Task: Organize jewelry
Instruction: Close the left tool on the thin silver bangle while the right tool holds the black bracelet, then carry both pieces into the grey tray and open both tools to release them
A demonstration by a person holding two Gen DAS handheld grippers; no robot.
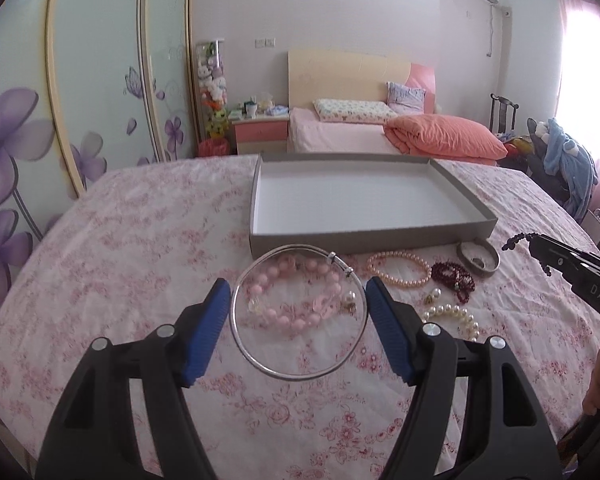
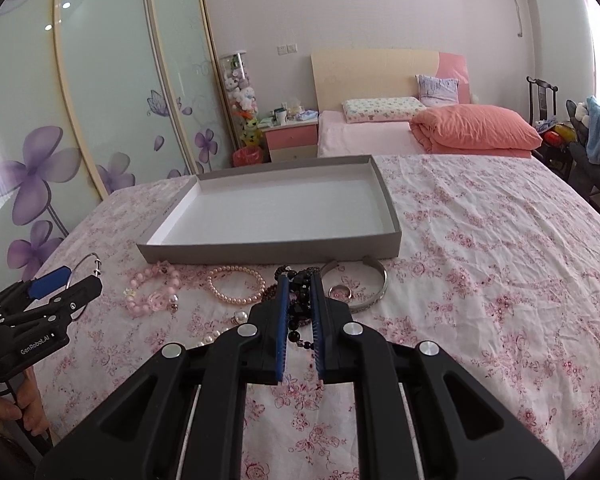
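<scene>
My left gripper (image 1: 298,286) is shut on a thin silver hoop bangle (image 1: 298,374), its blue pads touching the ring's two sides; it holds the ring above the floral cloth. Through the ring I see a pink bead bracelet (image 1: 296,322). My right gripper (image 2: 300,280) is shut on a black bead bracelet (image 2: 300,304) and lifts it; beads hang between the pads. A shallow grey box (image 1: 364,236) with a white inside lies behind the jewelry, also in the right wrist view (image 2: 268,250).
On the cloth lie a peach pearl bracelet (image 1: 398,274), dark red beads (image 1: 456,278), white pearls (image 1: 456,318), pearl earrings (image 1: 432,296), a silver cuff (image 2: 374,286) and a ring (image 2: 340,292). A bed and a nightstand stand behind.
</scene>
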